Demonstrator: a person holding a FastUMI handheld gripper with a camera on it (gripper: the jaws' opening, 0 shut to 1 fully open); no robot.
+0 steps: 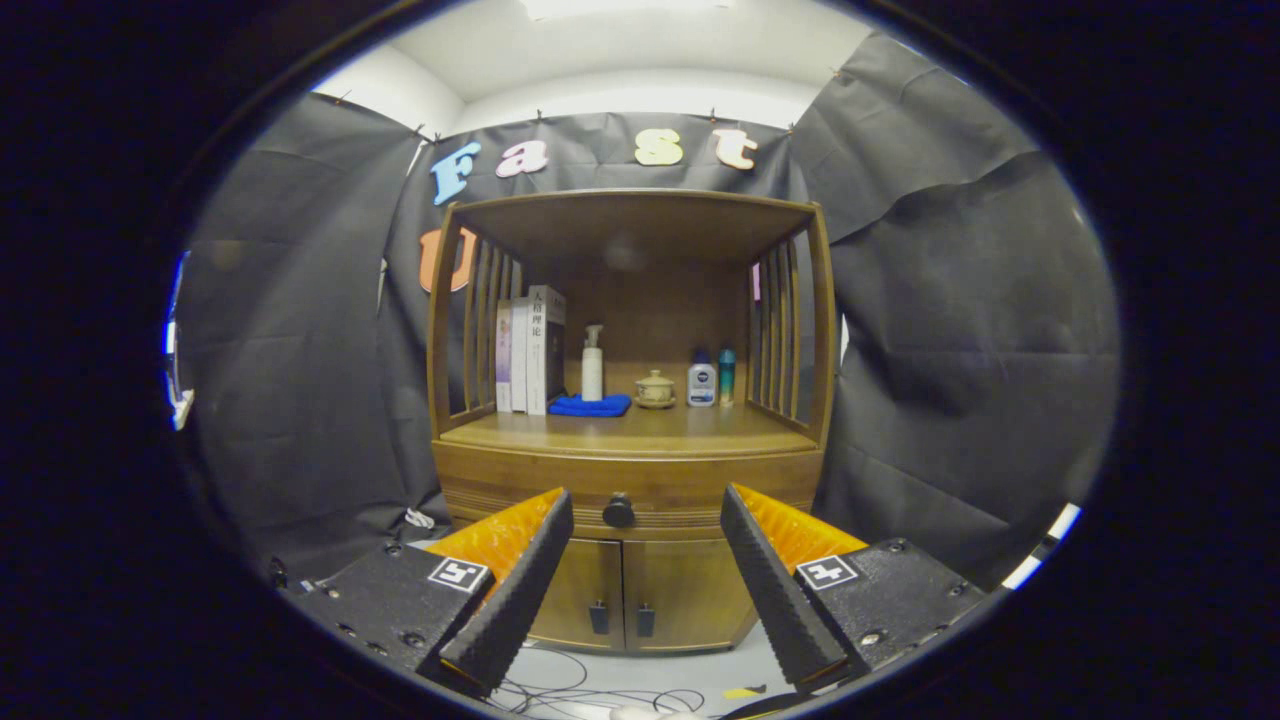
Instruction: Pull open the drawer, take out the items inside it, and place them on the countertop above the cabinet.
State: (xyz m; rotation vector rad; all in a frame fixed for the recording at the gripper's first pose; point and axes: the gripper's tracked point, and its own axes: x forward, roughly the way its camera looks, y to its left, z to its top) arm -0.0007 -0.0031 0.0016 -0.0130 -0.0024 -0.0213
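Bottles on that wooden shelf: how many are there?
3: a white pump bottle behind the blue cloth, and a white bottle beside a teal one, right of the small lidded pot. None seems hidden.

Wooden drawer (640,495) closed, dark round knob (618,511) centred; countertop (630,428) directly above it.

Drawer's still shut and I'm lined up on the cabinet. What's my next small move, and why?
Probably ease the gripper straight forward toward the drawer knob. Its fingers are open and hold nothing; the knob sits between them but farther off, and the drawer front is flush with the cabinet. Close on the knob only once the fingers flank it.
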